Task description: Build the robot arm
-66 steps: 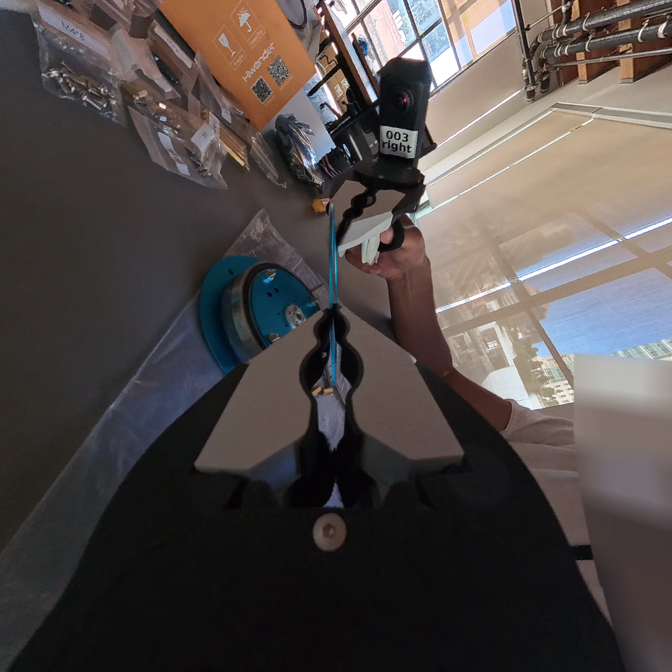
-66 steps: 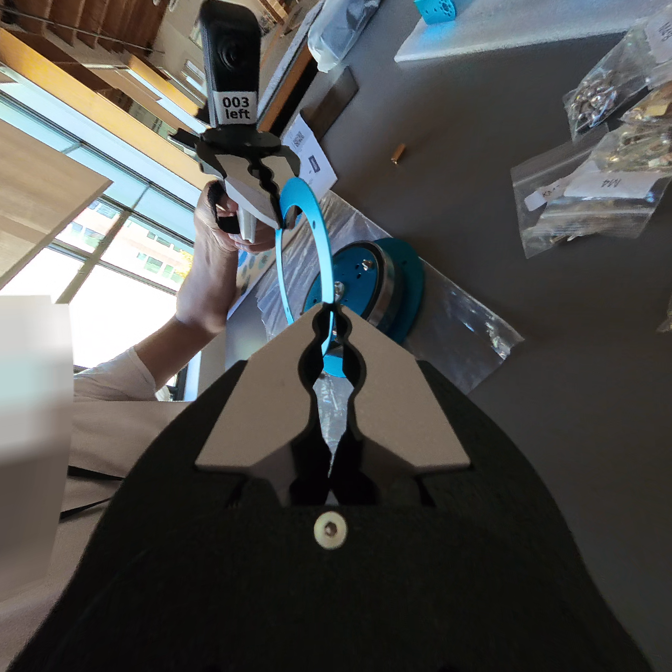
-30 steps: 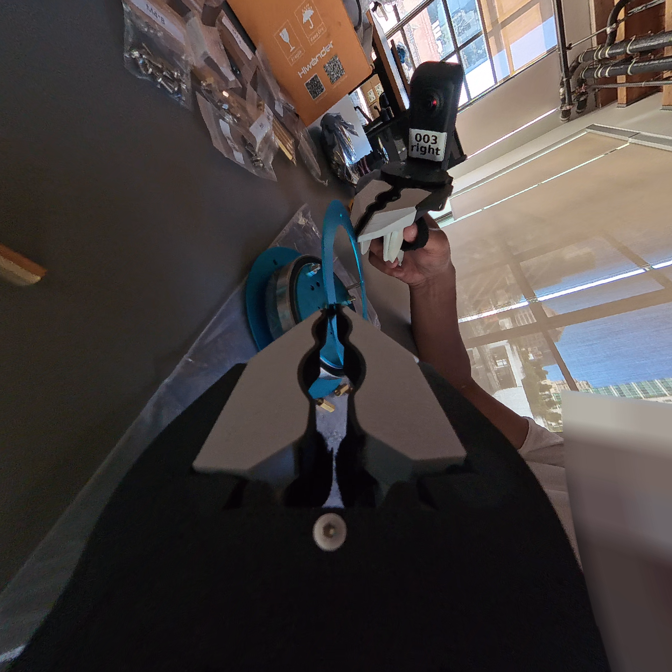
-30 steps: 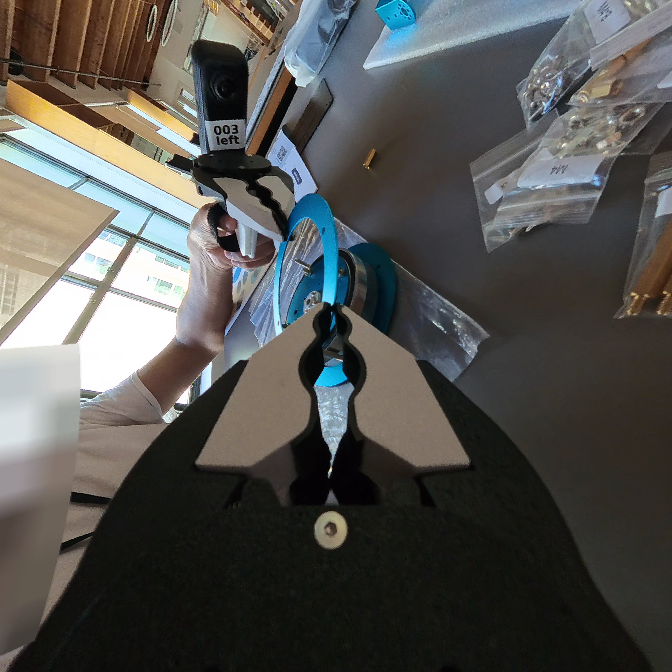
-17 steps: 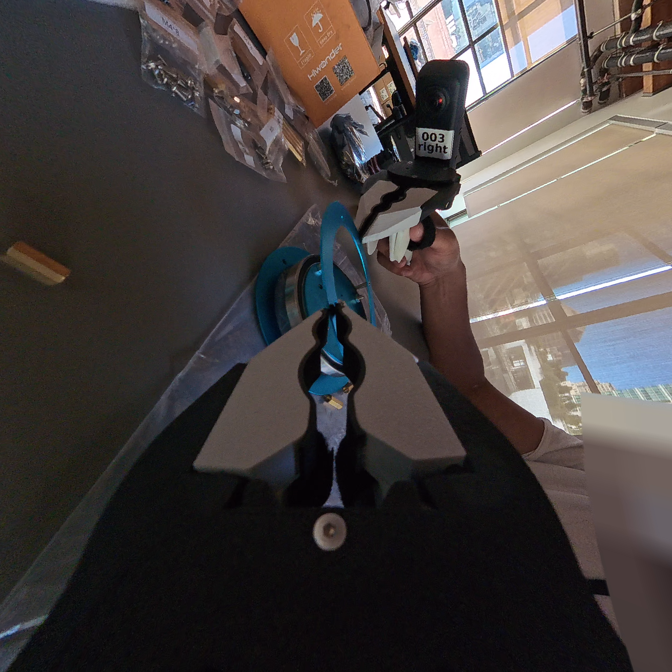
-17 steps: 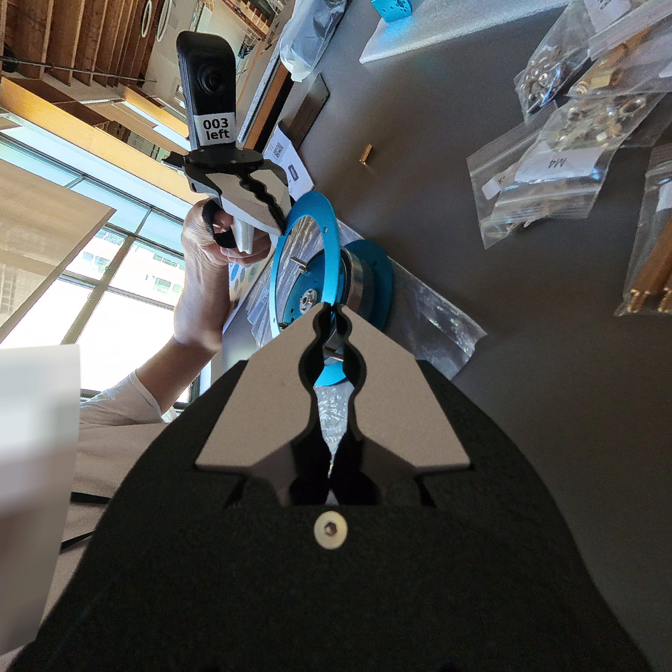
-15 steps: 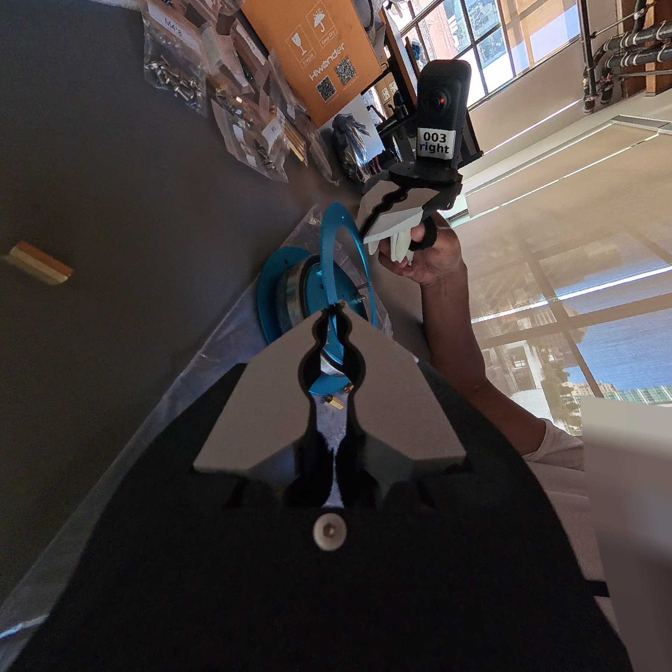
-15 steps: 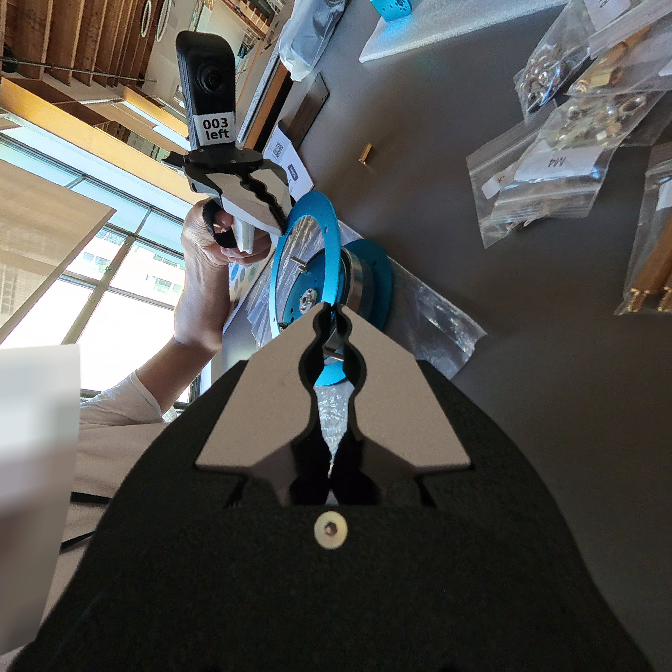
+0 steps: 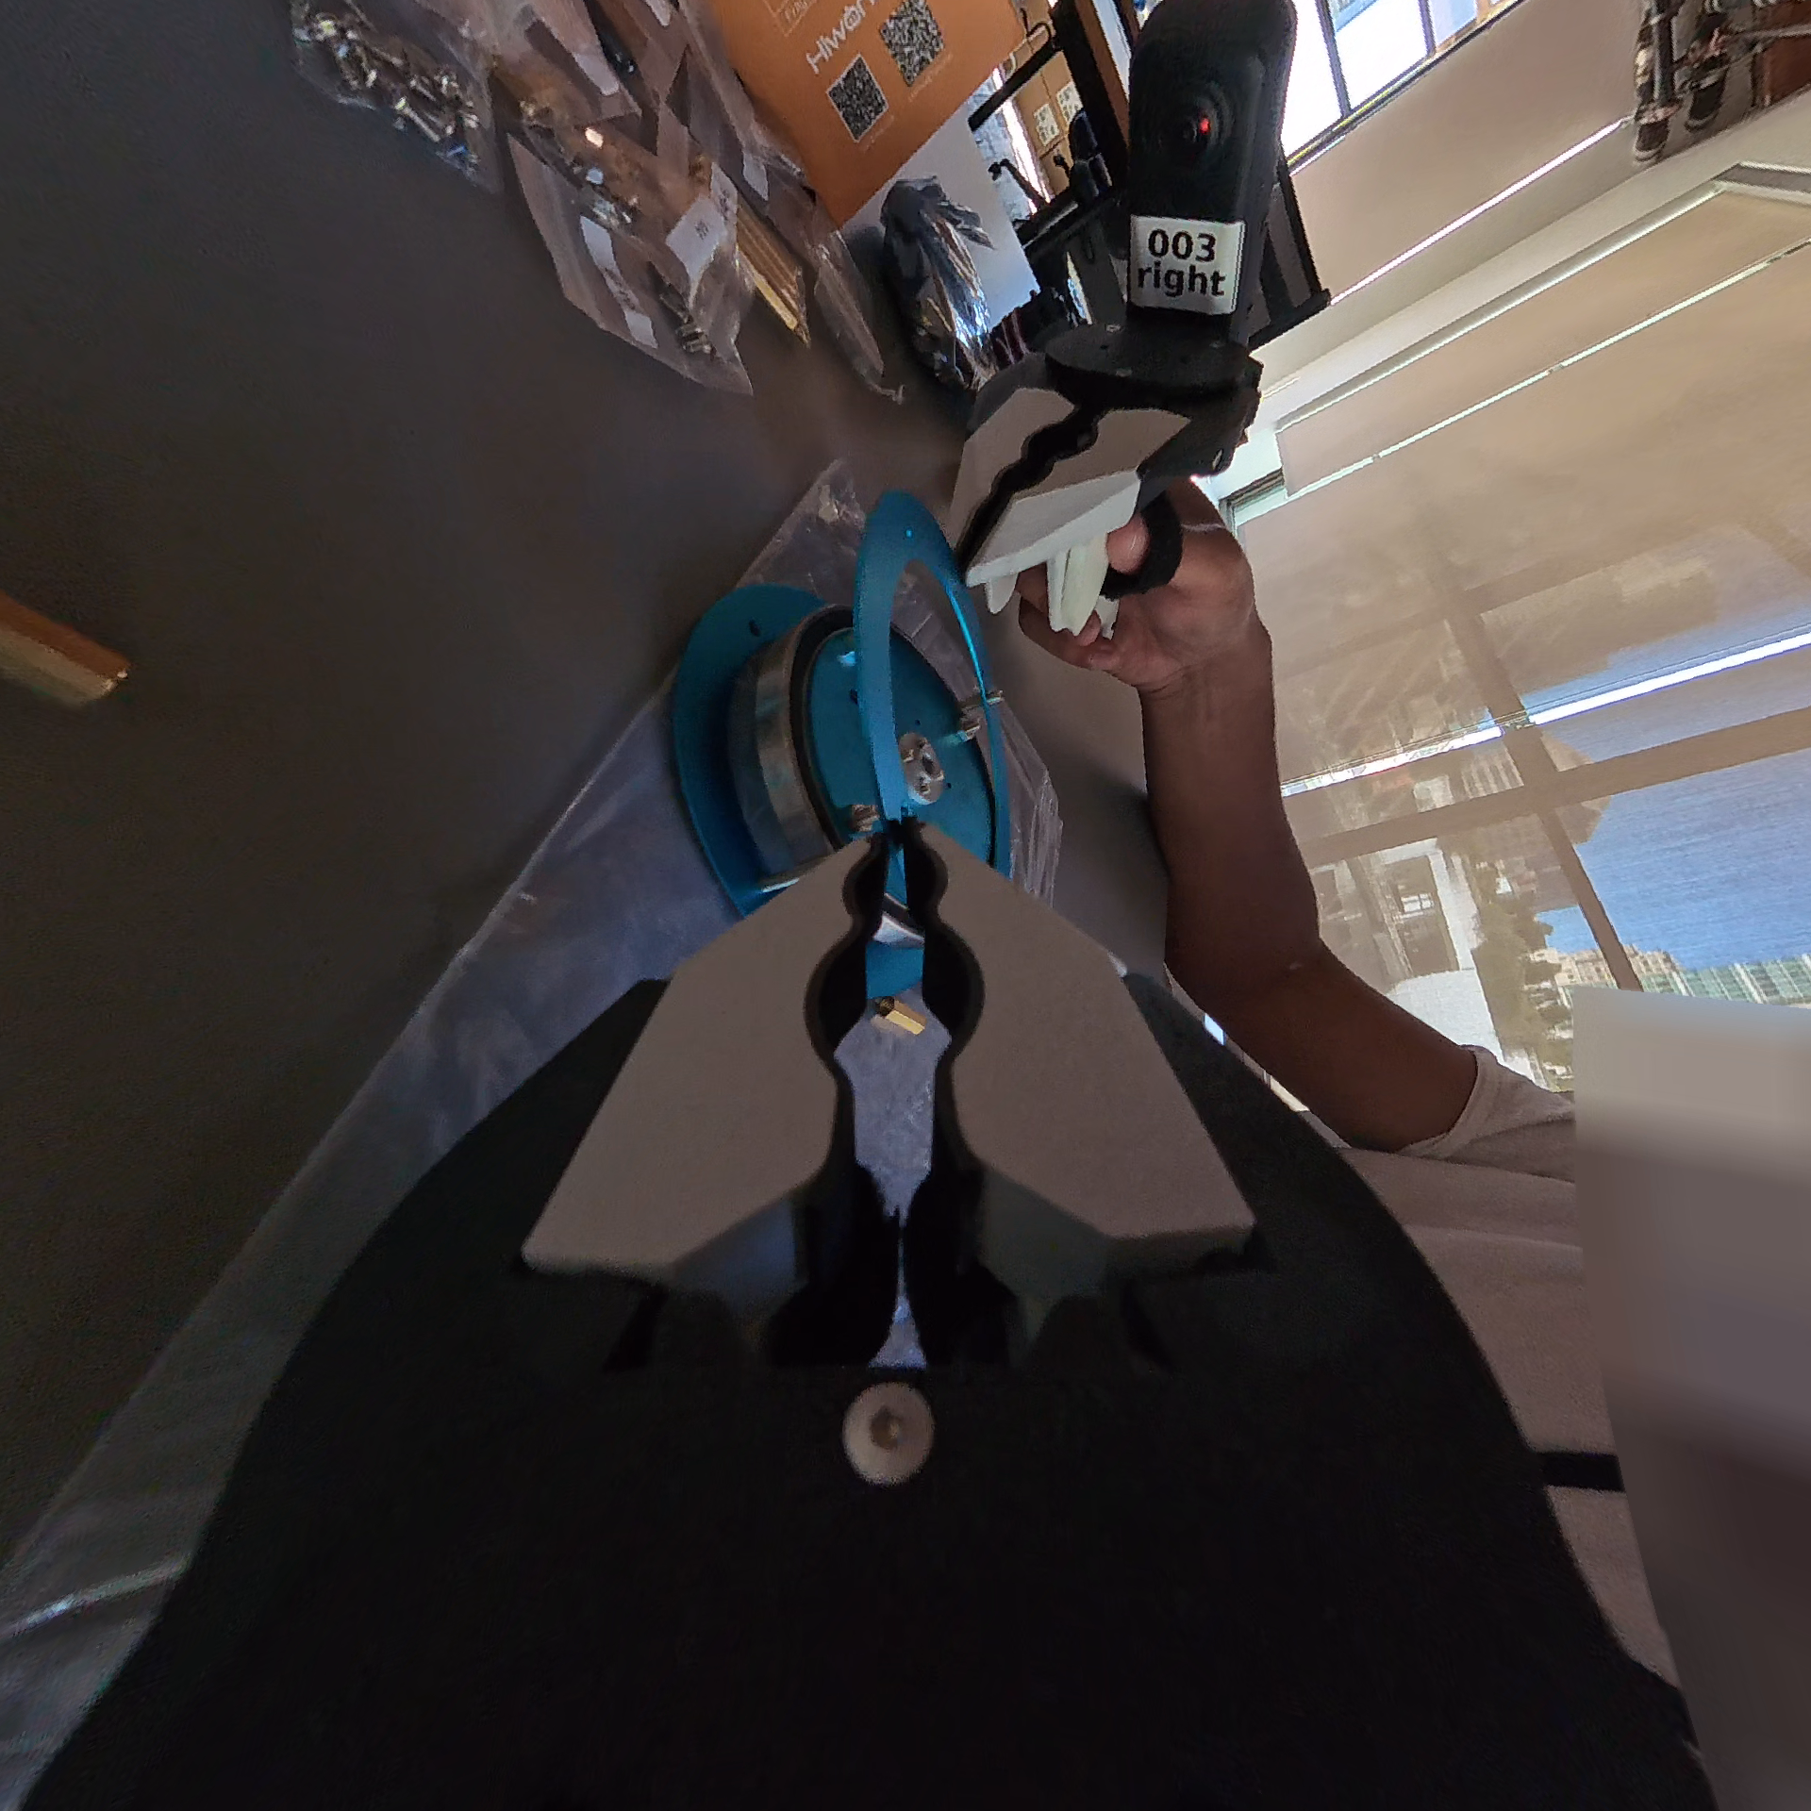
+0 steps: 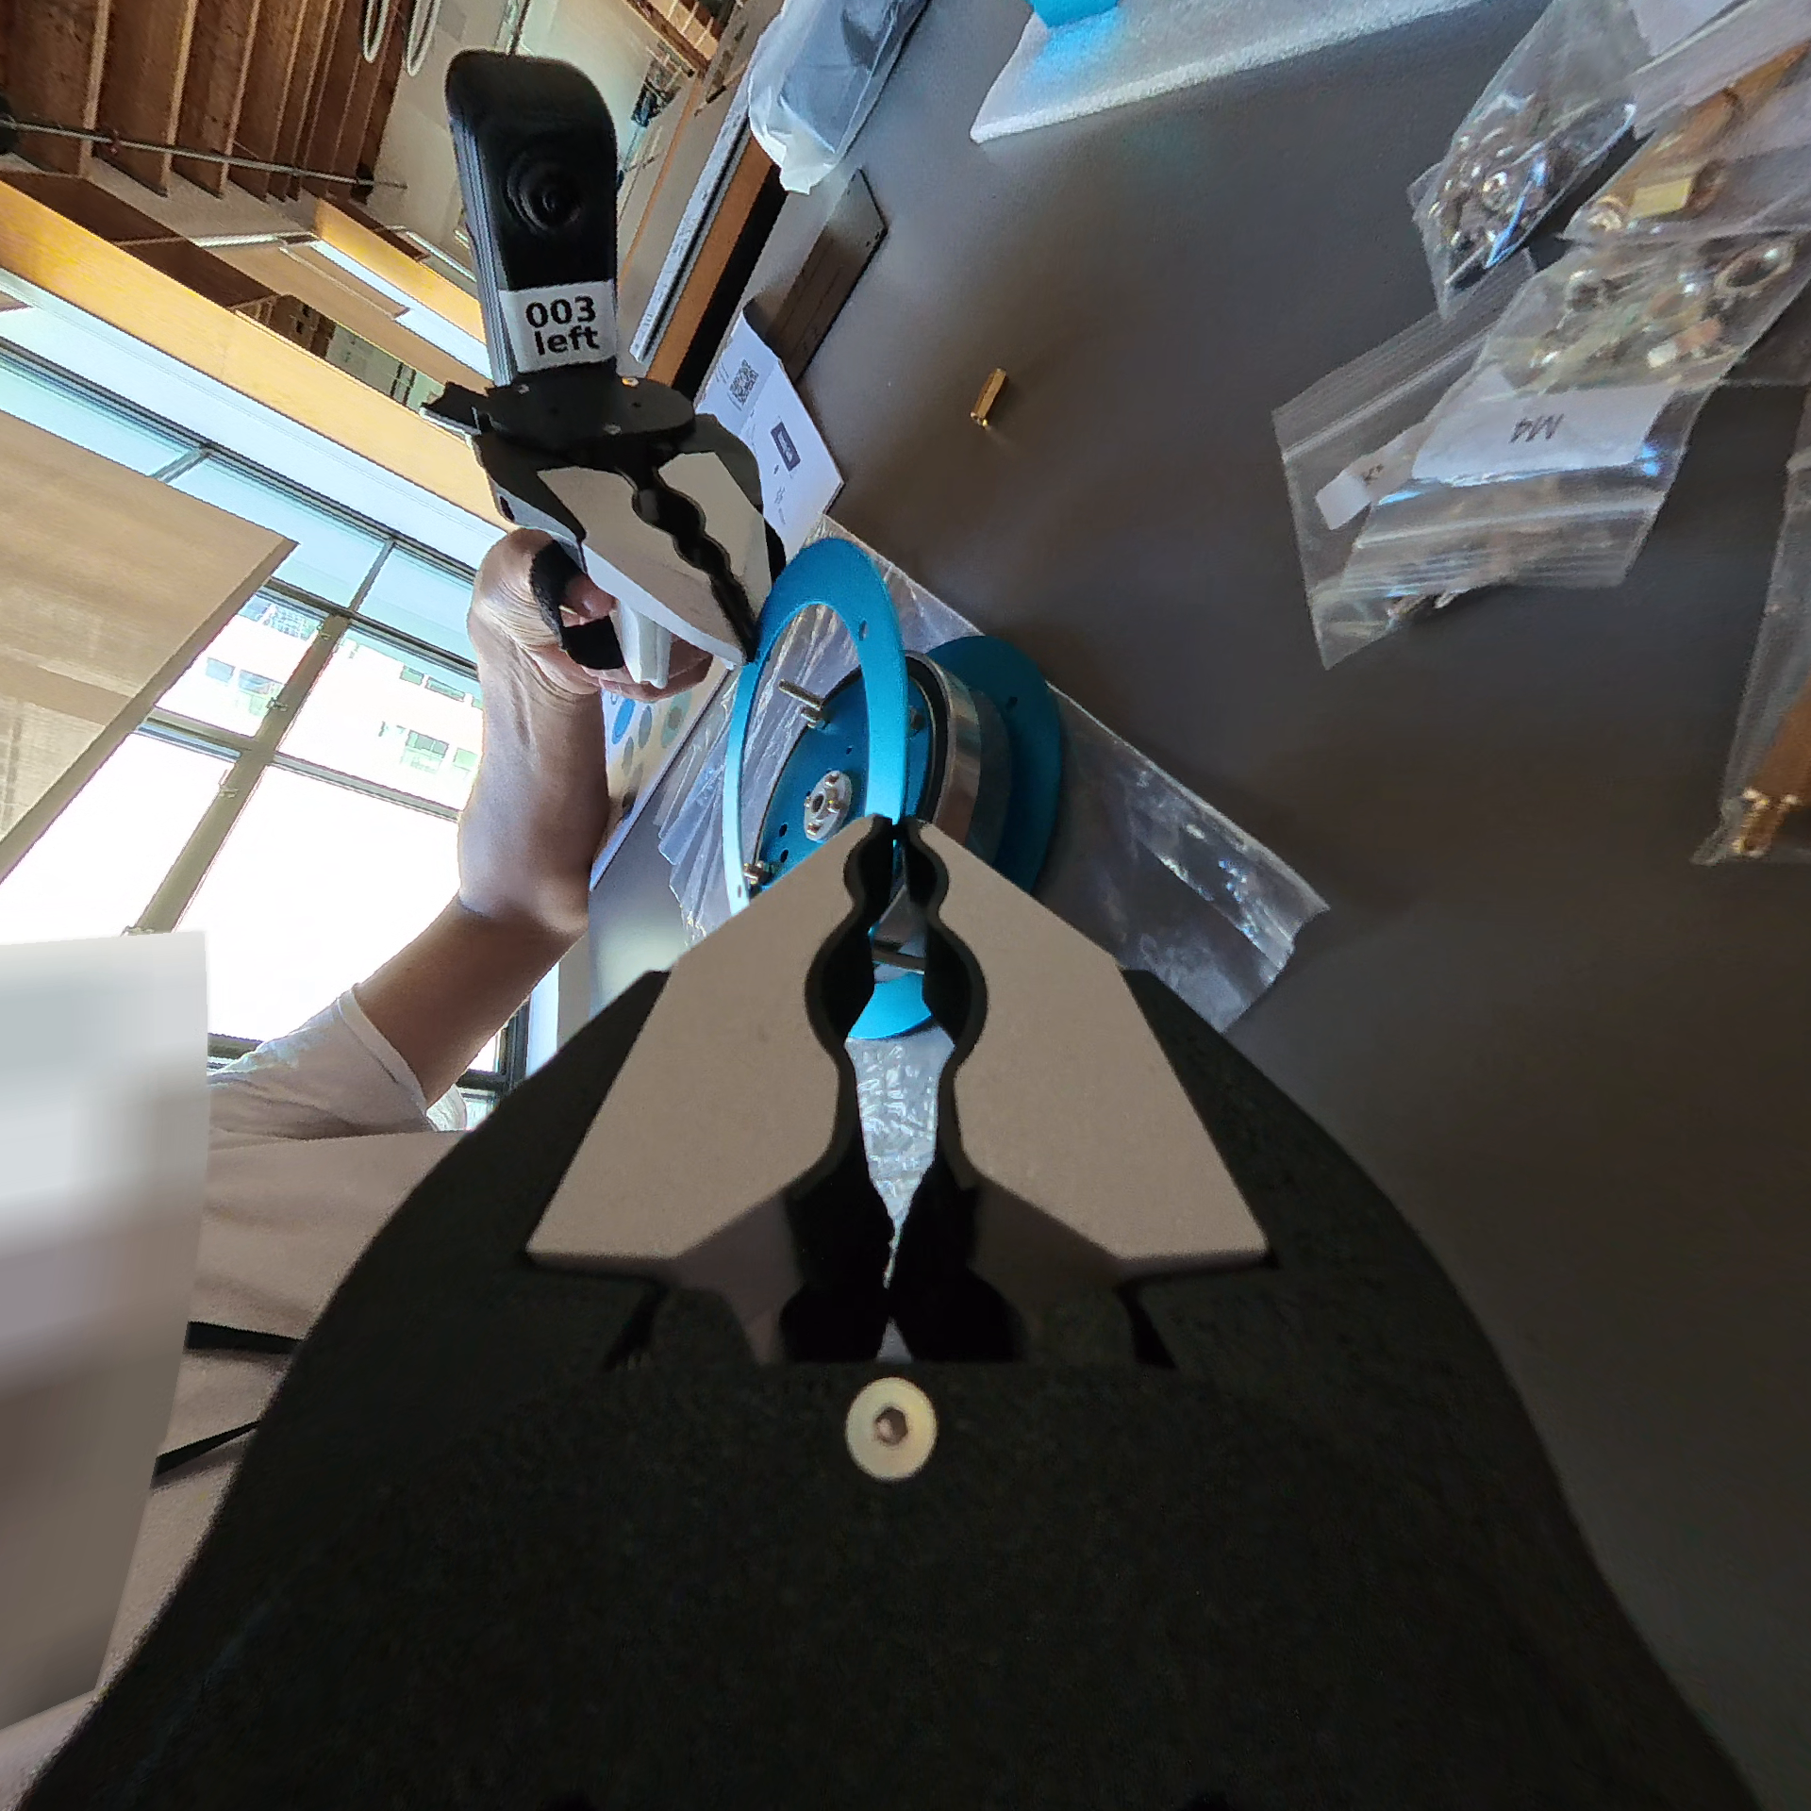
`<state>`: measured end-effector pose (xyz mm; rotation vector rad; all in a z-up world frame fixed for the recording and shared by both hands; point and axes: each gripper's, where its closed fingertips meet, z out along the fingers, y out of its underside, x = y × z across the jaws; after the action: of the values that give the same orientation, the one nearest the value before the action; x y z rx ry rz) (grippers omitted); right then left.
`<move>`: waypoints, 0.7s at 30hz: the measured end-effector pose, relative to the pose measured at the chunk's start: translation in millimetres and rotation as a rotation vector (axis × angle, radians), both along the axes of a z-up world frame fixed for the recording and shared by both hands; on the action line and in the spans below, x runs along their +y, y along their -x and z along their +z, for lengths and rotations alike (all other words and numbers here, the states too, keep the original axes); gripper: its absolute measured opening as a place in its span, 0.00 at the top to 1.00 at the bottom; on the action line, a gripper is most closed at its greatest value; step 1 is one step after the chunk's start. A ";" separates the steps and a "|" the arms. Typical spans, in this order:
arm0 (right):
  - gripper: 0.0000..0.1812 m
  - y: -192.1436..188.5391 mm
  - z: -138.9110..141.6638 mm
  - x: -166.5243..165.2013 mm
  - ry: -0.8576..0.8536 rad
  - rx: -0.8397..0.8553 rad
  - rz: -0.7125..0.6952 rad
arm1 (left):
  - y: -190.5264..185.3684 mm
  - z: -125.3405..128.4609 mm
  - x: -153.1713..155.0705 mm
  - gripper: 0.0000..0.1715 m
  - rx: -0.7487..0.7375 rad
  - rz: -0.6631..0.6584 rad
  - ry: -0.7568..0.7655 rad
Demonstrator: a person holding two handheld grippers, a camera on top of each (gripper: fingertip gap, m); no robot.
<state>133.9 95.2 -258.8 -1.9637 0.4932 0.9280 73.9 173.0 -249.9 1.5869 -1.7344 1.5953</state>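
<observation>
A thin blue ring (image 9: pixel 870 647) is held on edge between both grippers, close over a round blue hub (image 9: pixel 931 725) that has a silver band and upright standoffs. My left gripper (image 9: pixel 897 845) is shut on the ring's near edge. My right gripper (image 9: pixel 965 573) is shut on the opposite edge. In the right wrist view, my right gripper (image 10: pixel 890 833) grips the ring (image 10: pixel 843 570) at the near edge and my left gripper (image 10: pixel 742 642) grips it at the far edge. The hub's flange (image 10: pixel 1024 730) sits just behind the ring.
The hub lies on a clear plastic bag (image 9: pixel 549 980) on a dark grey table (image 9: pixel 294 588). A loose brass standoff (image 9: pixel 59 652) lies to one side. Bags of hardware (image 10: pixel 1519 421), an orange box (image 9: pixel 862 88) and a white paper (image 10: pixel 774 441) sit farther off. My right fingertips sit around 11 cm from my left ones.
Both grippers have carried the ring closer to the hub and turned it from edge-on toward facing the hub. Both stay shut on it.
</observation>
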 end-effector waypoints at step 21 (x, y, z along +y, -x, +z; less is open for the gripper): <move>1.00 0.6 -5.5 1.8 0.019 0.000 0.000 | 4.5 -9.4 0.3 0.99 0.033 -0.025 -0.007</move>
<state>133.3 97.0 -264.3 -1.9806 0.5033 0.9270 69.4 173.3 -259.3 1.5792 -1.7380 1.5444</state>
